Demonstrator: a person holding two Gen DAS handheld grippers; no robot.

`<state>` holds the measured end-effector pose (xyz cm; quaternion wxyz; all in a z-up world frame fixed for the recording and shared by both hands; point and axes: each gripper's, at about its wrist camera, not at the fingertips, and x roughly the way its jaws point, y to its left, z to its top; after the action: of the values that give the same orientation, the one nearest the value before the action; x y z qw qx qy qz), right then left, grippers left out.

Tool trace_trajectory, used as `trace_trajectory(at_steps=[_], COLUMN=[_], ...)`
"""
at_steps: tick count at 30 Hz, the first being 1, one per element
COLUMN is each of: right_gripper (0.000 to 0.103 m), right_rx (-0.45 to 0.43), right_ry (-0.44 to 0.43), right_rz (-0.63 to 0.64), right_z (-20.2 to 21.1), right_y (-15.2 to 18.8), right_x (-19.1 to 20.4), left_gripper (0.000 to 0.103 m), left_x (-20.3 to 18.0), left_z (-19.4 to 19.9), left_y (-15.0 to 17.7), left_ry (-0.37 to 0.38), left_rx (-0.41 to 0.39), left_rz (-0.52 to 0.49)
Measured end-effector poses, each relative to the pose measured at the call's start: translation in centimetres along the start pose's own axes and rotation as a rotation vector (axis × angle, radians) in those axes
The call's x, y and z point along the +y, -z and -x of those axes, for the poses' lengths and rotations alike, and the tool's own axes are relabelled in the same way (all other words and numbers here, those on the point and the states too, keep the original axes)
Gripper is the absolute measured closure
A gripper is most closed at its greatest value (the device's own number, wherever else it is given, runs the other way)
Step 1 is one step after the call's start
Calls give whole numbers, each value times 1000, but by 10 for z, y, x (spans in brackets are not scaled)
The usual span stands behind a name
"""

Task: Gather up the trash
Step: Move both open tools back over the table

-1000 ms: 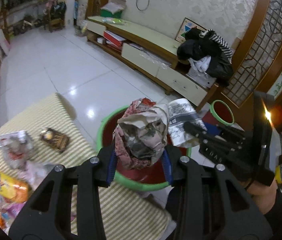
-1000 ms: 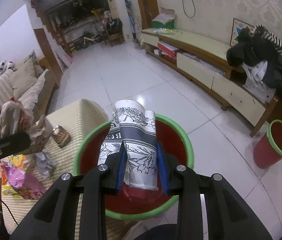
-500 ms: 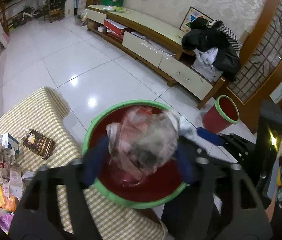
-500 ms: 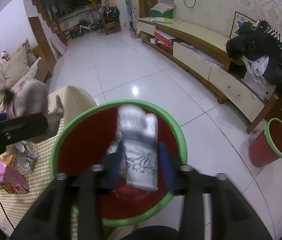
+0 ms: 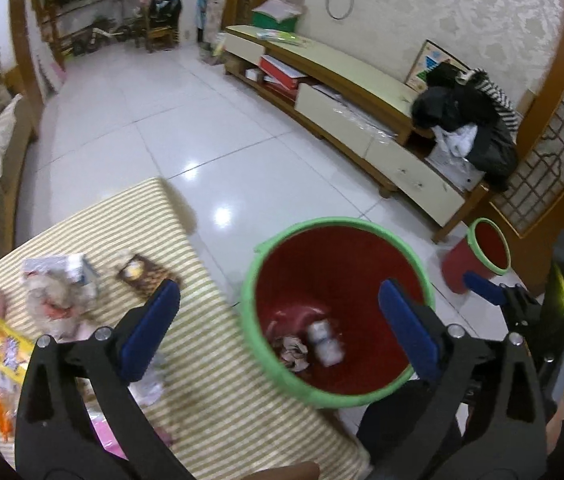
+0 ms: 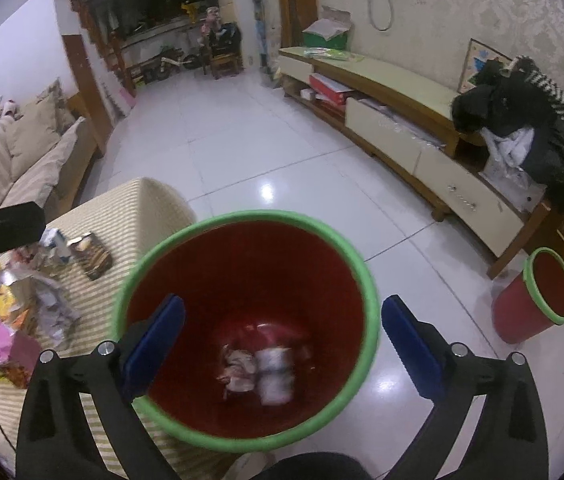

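crumpled paper wad and printed wrapper inside red green-rimmed bin; striped counter beside bin, white tiled floor; left gripper and right gripper jaws just opened wide, empty.

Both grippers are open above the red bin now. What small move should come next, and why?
Probably swing the left gripper back to the wrappers on the striped table: both pieces already lie in the bin, its fingers are empty, and trash remains.
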<state>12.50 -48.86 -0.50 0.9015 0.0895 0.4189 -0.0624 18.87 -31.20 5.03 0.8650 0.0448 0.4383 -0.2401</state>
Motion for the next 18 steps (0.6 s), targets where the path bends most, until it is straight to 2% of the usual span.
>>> trace_trajectory(at_steps=[3, 8, 18], right_gripper=[7, 7, 7], right_rx=[-15, -37, -88], right_ry=[-19, -55, -158], right_rz=[37, 97, 254], right_z=[8, 21, 42], right_y=[3, 4, 11], right_x=[19, 57, 156], left_gripper=[5, 5, 5], left_x=[18, 58, 159], left_z=[17, 61, 134], left_y=[10, 33, 100], left_ry=[-9, -68, -215], left_rx=[-16, -69, -109], left_rz=[31, 80, 246])
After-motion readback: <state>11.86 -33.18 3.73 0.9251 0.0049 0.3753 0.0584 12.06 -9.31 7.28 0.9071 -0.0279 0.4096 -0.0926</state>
